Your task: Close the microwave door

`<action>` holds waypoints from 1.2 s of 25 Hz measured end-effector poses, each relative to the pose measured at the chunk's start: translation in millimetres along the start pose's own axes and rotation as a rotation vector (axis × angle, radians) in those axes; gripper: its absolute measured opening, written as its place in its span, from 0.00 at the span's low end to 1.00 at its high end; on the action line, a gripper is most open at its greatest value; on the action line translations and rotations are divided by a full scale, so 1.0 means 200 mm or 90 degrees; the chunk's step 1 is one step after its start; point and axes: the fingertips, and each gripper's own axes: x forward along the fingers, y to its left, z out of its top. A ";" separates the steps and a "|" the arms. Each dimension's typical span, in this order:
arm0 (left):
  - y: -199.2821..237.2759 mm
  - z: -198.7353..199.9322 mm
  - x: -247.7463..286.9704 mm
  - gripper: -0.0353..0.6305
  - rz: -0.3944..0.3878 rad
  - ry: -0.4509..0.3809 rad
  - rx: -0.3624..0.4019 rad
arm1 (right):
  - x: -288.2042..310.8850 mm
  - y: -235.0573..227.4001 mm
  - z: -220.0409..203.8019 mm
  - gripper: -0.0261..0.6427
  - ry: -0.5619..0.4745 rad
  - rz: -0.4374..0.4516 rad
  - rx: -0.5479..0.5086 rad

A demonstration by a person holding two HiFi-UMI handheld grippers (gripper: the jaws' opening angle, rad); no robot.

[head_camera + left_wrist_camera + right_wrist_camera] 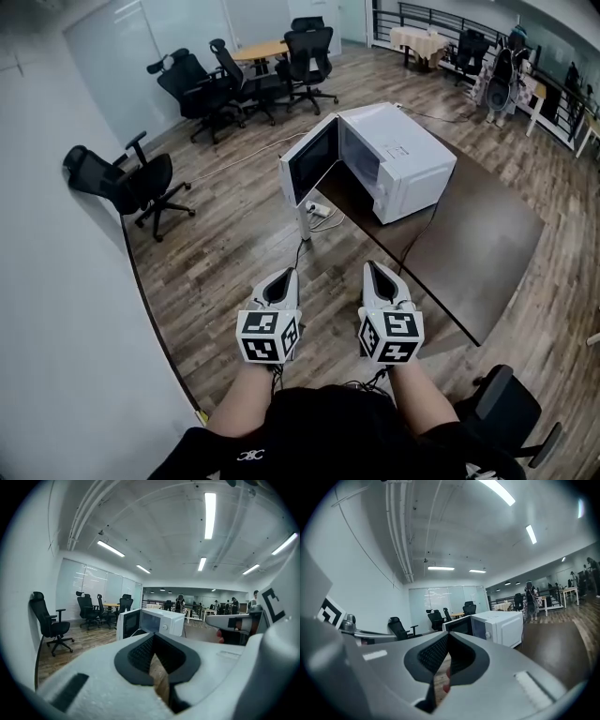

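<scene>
At the far left corner of the dark bench, the white microwave stands with its door swung open to the left. Nearer, over the wooden floor, the left gripper and right gripper hover side by side, both clenched on nothing, well apart from the microwave.

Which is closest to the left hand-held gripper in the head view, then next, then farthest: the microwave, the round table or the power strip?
1. The power strip, on the floor just ahead of the left hand-held gripper.
2. The microwave, farther ahead and to the right, door open.
3. The round table, far back in the room.
</scene>
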 end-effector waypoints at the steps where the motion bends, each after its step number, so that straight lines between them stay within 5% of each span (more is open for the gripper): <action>1: -0.02 0.00 0.01 0.06 0.002 -0.001 -0.001 | -0.01 -0.02 0.00 0.05 0.001 0.002 -0.001; 14: -0.18 -0.03 0.10 0.06 0.022 0.002 0.016 | -0.05 -0.29 -0.03 0.05 0.013 -0.007 0.008; 30: 0.19 0.06 0.59 0.06 0.022 -0.006 -0.017 | 0.51 -0.37 0.00 0.05 0.016 -0.009 -0.014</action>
